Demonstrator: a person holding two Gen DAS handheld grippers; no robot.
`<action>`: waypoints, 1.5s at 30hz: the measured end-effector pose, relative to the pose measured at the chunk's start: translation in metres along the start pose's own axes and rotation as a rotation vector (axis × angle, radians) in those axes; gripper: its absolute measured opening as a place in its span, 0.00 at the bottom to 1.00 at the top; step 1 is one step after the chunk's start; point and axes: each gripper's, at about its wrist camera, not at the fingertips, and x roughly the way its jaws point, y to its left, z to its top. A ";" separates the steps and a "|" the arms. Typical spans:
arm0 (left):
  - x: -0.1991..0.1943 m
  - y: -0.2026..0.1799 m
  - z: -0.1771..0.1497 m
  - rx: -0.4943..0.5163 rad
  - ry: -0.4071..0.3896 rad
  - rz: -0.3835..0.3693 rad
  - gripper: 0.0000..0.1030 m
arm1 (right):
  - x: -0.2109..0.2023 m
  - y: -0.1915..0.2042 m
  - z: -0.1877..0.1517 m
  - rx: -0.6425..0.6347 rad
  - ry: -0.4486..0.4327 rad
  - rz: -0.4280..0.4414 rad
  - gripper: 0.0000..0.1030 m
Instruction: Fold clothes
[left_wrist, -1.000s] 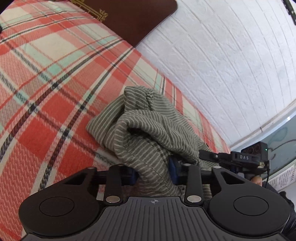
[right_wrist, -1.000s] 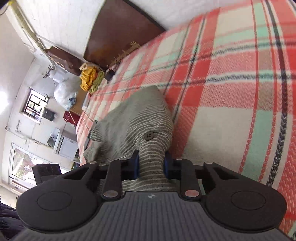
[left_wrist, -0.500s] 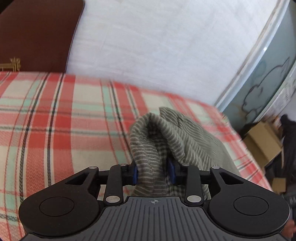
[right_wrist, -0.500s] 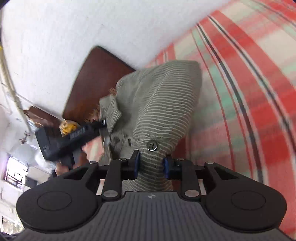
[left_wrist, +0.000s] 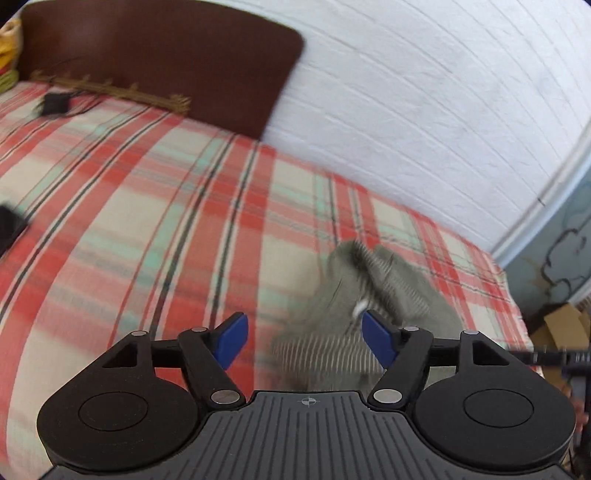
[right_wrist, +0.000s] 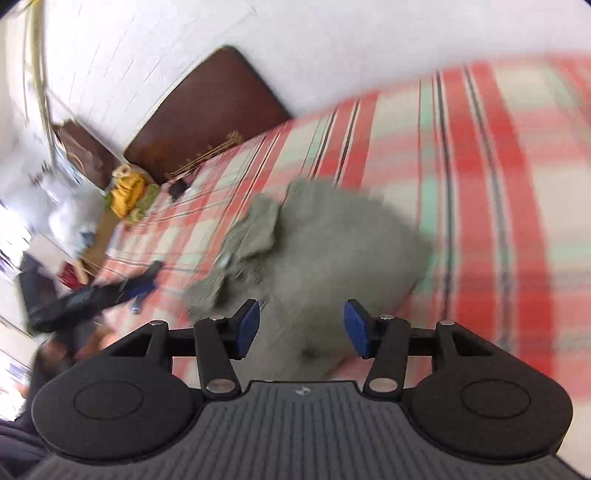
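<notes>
Biggest change vs the earlier frames: both tongs have let go of the striped grey-green garment (right_wrist: 325, 251). Half a sec back each pair of blue pads pinched a fold of it; now the cloth lies loose in a blurred heap on the plaid bedspread (left_wrist: 129, 206).

Left gripper (left_wrist: 306, 341): jaws wide & opening, pads clear of the cloth. Garment sits just ahead, toward the right-hand pad (left_wrist: 378, 341), part of it showing through the gap; nothing pinched. It was bunched up tall betw the pads before, now lower & flatter.

Right gripper (right_wrist: 301, 328): jaws abt half apart & opening. Garment fills the space ahead & betw the pads, but neither pad presses on it. Collar/flap part lies ahead-left of the left-hand pad (right_wrist: 248, 328). The button seen earlier is lost in blur.

Edges & room: left of the left gripper, a broad bare stretch of bedspread runs up to the brown headboard (left_wrist: 159, 66). Ahead & right, the white brick wall (left_wrist: 443, 110) meets the bed edge close behind the garment. Right of the right gripper, open bedspread. Ahead-left of it, the left gripper (right_wrist: 88, 299) near the bed edge, apart from the heap. Small dark item (left_wrist: 53, 103) far ahead-left, by the headboard.
</notes>
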 end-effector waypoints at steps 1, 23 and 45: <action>-0.002 0.001 -0.010 -0.041 0.010 0.016 0.82 | -0.003 0.002 0.005 -0.042 -0.011 -0.011 0.55; 0.053 -0.040 -0.070 -0.361 0.027 0.159 0.84 | 0.116 -0.047 0.096 -0.300 0.241 0.191 0.72; 0.061 -0.029 -0.062 -0.337 -0.034 0.101 0.39 | 0.129 -0.040 0.089 -0.192 0.318 0.327 0.24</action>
